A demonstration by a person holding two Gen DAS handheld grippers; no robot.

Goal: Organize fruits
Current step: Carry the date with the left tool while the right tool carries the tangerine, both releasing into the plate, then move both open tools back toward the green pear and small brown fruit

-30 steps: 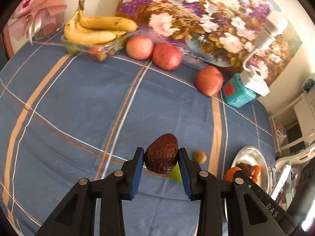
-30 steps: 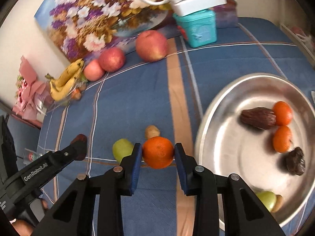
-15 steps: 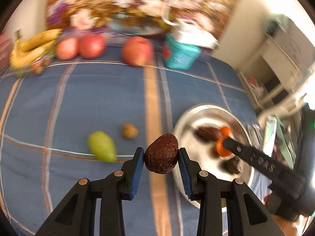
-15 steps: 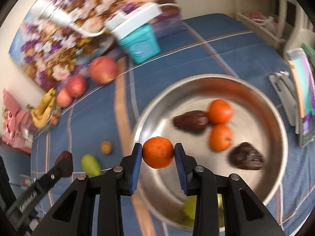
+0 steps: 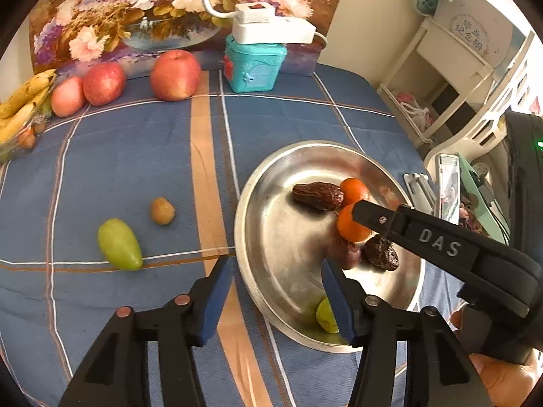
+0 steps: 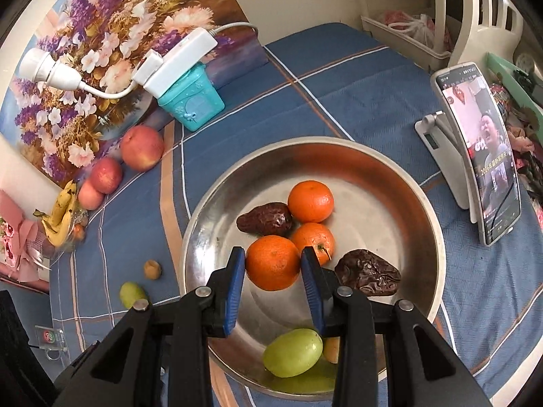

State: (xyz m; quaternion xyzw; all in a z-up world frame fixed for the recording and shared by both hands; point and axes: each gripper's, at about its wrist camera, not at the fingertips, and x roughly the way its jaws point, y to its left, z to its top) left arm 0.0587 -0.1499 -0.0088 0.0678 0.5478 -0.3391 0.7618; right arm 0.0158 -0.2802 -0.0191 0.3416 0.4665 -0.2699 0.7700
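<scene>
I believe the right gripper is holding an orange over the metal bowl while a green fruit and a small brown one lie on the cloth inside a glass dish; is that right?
Not quite. The right gripper does hold the orange over the metal bowl, but the left wrist view shows the green fruit and small brown one lying directly on the cloth, with no dish around them.

Tangerine between blue pads over steel bowl, green grape and small brown fruit on cloth

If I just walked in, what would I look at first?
Probably the shiny metal bowl on the blue checked cloth, with oranges, dark dates and a green grape inside. Over it, the right gripper pinches a bright orange. At the back, red apples line up before a big flower painting.
</scene>
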